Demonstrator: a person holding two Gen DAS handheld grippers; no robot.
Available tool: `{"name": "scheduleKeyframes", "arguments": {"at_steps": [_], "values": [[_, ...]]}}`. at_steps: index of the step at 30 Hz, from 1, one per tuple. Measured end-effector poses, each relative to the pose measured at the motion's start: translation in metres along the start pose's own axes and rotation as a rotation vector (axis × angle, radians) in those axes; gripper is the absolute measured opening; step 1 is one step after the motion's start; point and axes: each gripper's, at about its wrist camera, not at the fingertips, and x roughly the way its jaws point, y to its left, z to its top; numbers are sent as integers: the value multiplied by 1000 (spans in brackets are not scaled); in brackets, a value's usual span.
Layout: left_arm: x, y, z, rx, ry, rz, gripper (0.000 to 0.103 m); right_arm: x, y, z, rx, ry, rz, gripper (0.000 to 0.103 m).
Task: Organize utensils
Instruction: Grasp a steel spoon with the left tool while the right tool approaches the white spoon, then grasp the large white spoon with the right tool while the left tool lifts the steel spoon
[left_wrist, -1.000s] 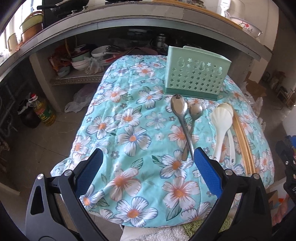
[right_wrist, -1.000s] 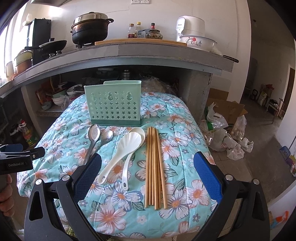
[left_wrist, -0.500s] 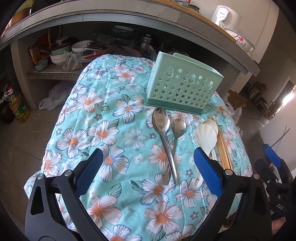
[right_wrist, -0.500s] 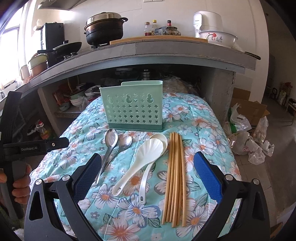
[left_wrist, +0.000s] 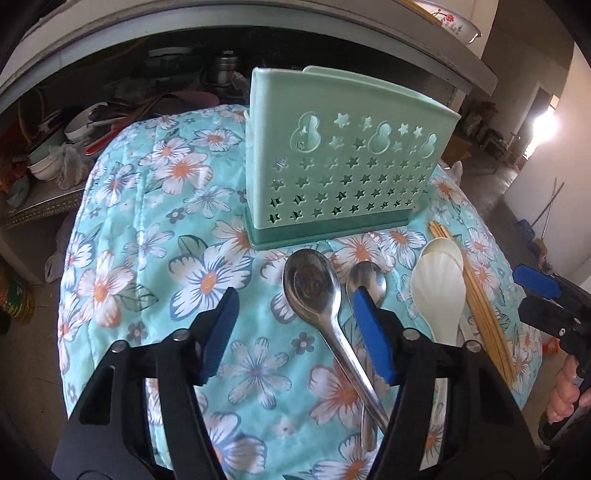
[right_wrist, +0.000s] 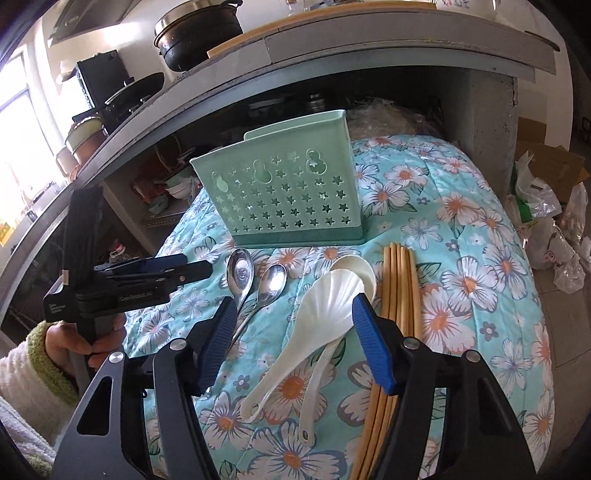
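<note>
Now | left gripper (left_wrist: 291, 332): jaws closing, nothing gripped, above big steel spoon (left_wrist: 314, 284) before green holder (left_wrist: 340, 170) | right gripper (right_wrist: 291, 339): jaws closing, nothing gripped, above white ladle (right_wrist: 317, 317)

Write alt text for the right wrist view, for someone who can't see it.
The open right gripper, its jaws just narrowed, hovers over two white spoons on a floral cloth. Bamboo chopsticks lie to their right, two metal spoons to their left, a green holder behind.
</note>
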Motion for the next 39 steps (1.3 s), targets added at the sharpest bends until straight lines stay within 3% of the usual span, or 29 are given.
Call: {"name": "scheduleKeyframes", "arguments": {"at_steps": [6,13,19,24,39], "values": [[37,13,19,40,68,-91,39,14,0,5,-2,28,39,56],[60,15,27,63,113,-162,34,24,0,3,-6,60,71,48],[66,12,24,59,115,-167,25,30,-10,4,22,82,86,37],[64,12,22,59,106,-166,12,38,-27,8,78,92,98,30],[36,28,14,33,86,-160,5,73,-58,26,106,125,57,23]]}}
